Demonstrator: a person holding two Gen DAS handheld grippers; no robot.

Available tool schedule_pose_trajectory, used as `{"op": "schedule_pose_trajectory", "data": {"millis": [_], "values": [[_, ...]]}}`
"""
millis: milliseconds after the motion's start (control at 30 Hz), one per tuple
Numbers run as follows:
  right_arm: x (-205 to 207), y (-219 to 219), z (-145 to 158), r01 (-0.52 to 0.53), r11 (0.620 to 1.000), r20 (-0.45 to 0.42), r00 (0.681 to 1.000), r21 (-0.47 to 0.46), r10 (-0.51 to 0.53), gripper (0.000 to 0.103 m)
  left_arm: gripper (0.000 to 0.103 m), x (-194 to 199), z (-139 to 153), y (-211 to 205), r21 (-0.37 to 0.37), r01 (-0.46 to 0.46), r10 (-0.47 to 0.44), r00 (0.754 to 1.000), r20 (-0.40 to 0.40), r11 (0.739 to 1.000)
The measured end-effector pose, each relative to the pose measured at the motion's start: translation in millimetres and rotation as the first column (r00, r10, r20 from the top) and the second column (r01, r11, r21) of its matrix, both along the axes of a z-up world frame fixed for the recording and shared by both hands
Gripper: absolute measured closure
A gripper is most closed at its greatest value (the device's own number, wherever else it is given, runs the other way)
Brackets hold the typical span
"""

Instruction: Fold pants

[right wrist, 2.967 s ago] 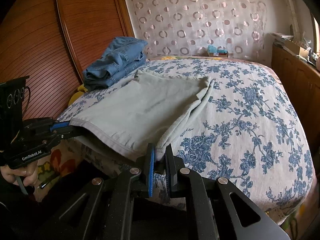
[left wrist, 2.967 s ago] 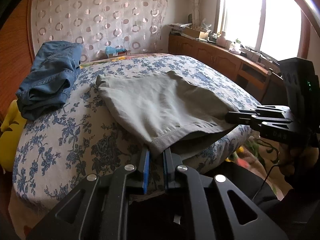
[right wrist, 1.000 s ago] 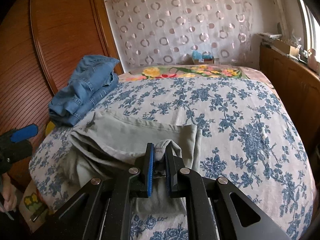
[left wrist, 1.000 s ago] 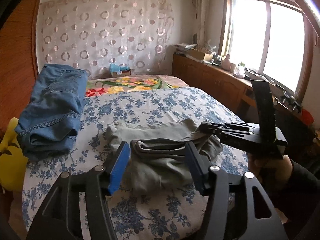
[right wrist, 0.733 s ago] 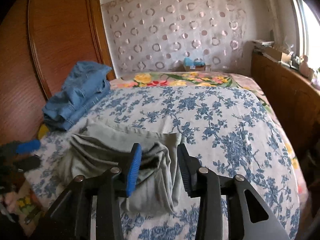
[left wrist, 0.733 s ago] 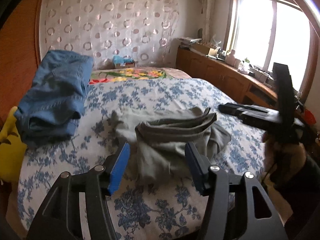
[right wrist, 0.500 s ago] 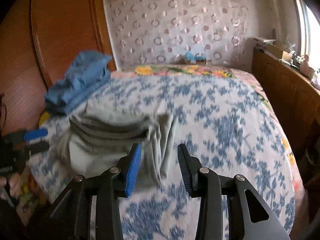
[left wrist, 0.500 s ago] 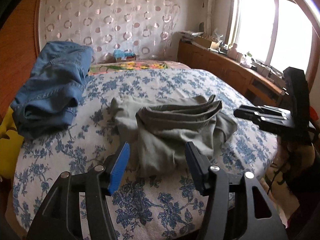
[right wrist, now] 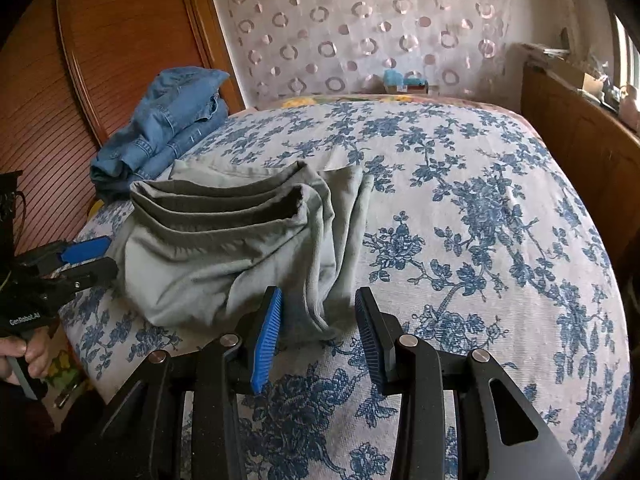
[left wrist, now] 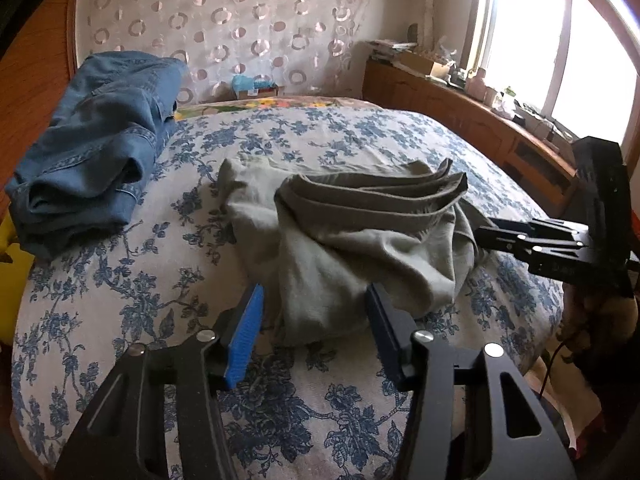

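The grey-green pants (left wrist: 360, 236) lie in a loosely folded, rumpled heap near the front edge of the bed (left wrist: 320, 420), their hems stacked on top. My left gripper (left wrist: 314, 296) straddles the heap's near edge. Its jaws are closing, and the pads stand clear of the cloth. In the right wrist view the pants (right wrist: 208, 248) bunch at left. My right gripper (right wrist: 318, 296) is open around a hanging fold without pressing it. The left gripper (right wrist: 108, 256) shows at the heap's left side, the right gripper (left wrist: 486, 232) at its right side.
Folded blue jeans (left wrist: 92, 140) are piled at the bed's far left, against a wooden wardrobe (right wrist: 120, 40). A wooden counter (left wrist: 460, 120) with clutter runs under the window on the right. A hand (right wrist: 28, 354) holds the left gripper's handle. The floral bedspread (right wrist: 480, 240) stretches right.
Both grippers let go of the pants' hem, which now lies folded over the heap. The right jaws opened, the left jaws narrowed slightly, and both grippers sank toward the heap's near edge.
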State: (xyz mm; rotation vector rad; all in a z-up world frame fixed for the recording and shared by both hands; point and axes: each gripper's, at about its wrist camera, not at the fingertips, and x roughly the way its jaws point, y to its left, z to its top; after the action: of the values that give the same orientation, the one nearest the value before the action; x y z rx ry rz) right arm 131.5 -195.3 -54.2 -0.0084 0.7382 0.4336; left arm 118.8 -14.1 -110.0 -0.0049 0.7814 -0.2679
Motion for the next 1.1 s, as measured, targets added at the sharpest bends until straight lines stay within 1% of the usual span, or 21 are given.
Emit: {"op": "schedule_pose_trajectory", "data": {"millis": [67, 133, 167, 200, 233, 300, 333, 433, 500, 600, 800, 933, 1100], "values": [[-0.1, 1.2, -0.6, -0.001, 1.000, 0.006, 1.000, -0.009, 0.001, 0.071, 0.065, 1.8, -3.7, -3.5, 0.016, 0.008, -0.008, 1.000, -0.009, 1.000], [0.2, 5.1, -2.0, 0.000, 1.000, 0.013, 1.000, -0.030, 0.000, 0.080, 0.069, 1.0, -5.6, -3.3, 0.013, 0.012, -0.012, 1.000, -0.011, 1.000], [0.4, 5.2, -2.3, -0.004, 1.000, 0.010, 1.000, -0.027, 0.004, 0.082, 0.073, 0.4, -6.6, -3.1, 0.009, 0.011, -0.011, 1.000, -0.011, 1.000], [0.3, 5.5, -2.4, -0.008, 1.000, 0.007, 1.000, -0.025, 0.009, 0.088, 0.081, 0.4, -7.0, -2.5, 0.007, 0.010, -0.010, 1.000, -0.012, 1.000], [-0.5, 6.0, -1.8, -0.010, 1.000, 0.013, 1.000, -0.029, 0.010, 0.094, 0.084, -0.2, -6.9, -1.5, 0.004, 0.006, -0.006, 1.000, -0.009, 1.000], [-3.6, 5.5, -0.1, -0.009, 0.999, 0.035, 0.999, -0.034, 0.010, 0.097, 0.093, -1.6, -4.3, 1.3, -0.005, -0.003, 0.003, 1.000, 0.004, 1.000], [-5.7, 2.8, 1.5, 0.007, 0.999, 0.053, 0.999, -0.033, -0.005, 0.098, 0.095, -4.3, -1.3, 3.5, -0.012, -0.006, 0.006, 1.000, 0.013, 1.000], [-15.0, -8.1, 6.5, 0.013, 1.000, 0.062, 0.998, 0.012, -0.013, 0.098, 0.098, -14.7, 9.2, 9.2, -0.035, -0.013, 0.015, 0.999, 0.037, 0.999], [-24.8, -11.2, 8.3, 0.014, 1.000, 0.073, 0.997, 0.003, -0.014, 0.098, 0.098, -23.7, 14.0, 10.4, -0.039, -0.010, 0.011, 0.999, 0.044, 0.999], [-40.1, -14.2, 7.3, -0.009, 1.000, 0.058, 0.998, 0.023, 0.008, 0.098, 0.098, -36.3, 17.2, 10.3, -0.050, 0.006, -0.004, 0.999, 0.049, 0.999], [-58.9, -17.2, 9.7, -0.014, 1.000, 0.072, 0.997, 0.006, 0.013, 0.098, 0.098, -45.3, 19.9, 2.0, -0.030, 0.033, -0.031, 0.998, 0.057, 0.999], [-74.9, -22.1, 18.9, -0.023, 1.000, 0.083, 0.996, 0.013, 0.022, 0.098, 0.098, -59.1, 22.7, 2.0, -0.043, 0.048, -0.045, 0.997, 0.060, 0.998], [-88.7, -27.7, 19.3, -0.023, 1.000, 0.095, 0.995, 0.016, 0.021, 0.098, 0.098, -63.9, 21.1, 1.2, -0.043, 0.045, -0.043, 0.998, 0.055, 0.998]]}}
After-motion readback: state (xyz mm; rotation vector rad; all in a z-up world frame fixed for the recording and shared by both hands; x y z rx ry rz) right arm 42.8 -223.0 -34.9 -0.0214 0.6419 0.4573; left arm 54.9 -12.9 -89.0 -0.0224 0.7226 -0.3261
